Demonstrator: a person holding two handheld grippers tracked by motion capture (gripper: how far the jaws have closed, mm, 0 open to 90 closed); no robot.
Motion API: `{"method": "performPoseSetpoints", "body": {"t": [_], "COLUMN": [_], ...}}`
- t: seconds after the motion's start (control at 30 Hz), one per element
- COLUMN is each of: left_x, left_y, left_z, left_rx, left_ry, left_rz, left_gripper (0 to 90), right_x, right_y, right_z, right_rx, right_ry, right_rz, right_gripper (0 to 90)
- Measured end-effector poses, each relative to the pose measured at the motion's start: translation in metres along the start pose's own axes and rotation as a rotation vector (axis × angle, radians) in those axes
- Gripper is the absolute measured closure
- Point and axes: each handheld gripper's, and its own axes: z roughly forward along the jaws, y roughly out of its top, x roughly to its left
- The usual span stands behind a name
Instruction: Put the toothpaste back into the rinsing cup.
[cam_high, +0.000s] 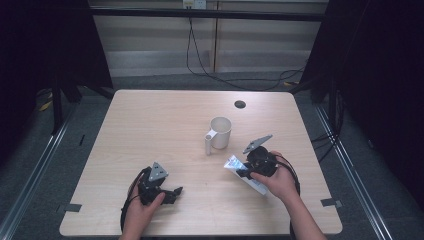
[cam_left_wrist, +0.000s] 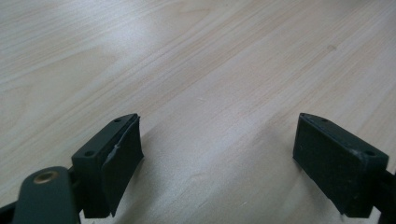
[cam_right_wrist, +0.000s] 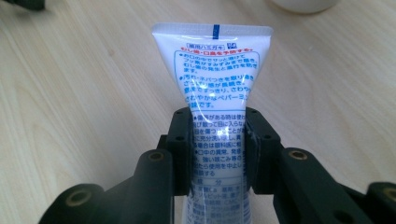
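Note:
A white toothpaste tube (cam_right_wrist: 212, 88) with blue and red print sticks out between the jaws of my right gripper (cam_right_wrist: 218, 151), which press on its sides; its crimped flat end points away from the camera. In the high view the same tube (cam_high: 243, 172) lies slanted under my right gripper (cam_high: 246, 173), at the table's right front. My left gripper (cam_left_wrist: 217, 154) is open over bare wood, nothing between its pads. In the high view the left gripper (cam_high: 176, 193) rests low at the left front. A white mug (cam_high: 220, 132) stands near the middle, handle toward the left.
A small white upright cylinder (cam_high: 207, 144) stands just left of the mug's handle. A dark round cable hole (cam_high: 240, 104) sits near the table's far edge. The light wooden table (cam_high: 150, 125) is ringed by grey floor, with cables trailing behind it.

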Motion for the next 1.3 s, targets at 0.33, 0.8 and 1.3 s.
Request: {"method": "performPoseSetpoints", "body": {"t": [0.33,0.8,1.3], "left_x": [0.000,0.000,0.000], "left_y": [0.000,0.000,0.000], "left_z": [0.000,0.000,0.000], "left_rx": [0.000,0.002,0.001], "left_ry": [0.000,0.001,0.000], "left_rz": [0.000,0.000,0.001], "left_gripper": [15.3,15.4,15.3], "right_x": [-0.003,-0.006,-0.010], "right_y": [0.001,0.005,0.017], "right_z": [-0.017,-0.030,-0.051], "right_rx": [-0.153,-0.243,-0.339], "right_ry": [0.021,0.039,0.024], "right_rz": [0.049,0.088,0.110], "right_gripper": [68.2,68.3,68.3]}}
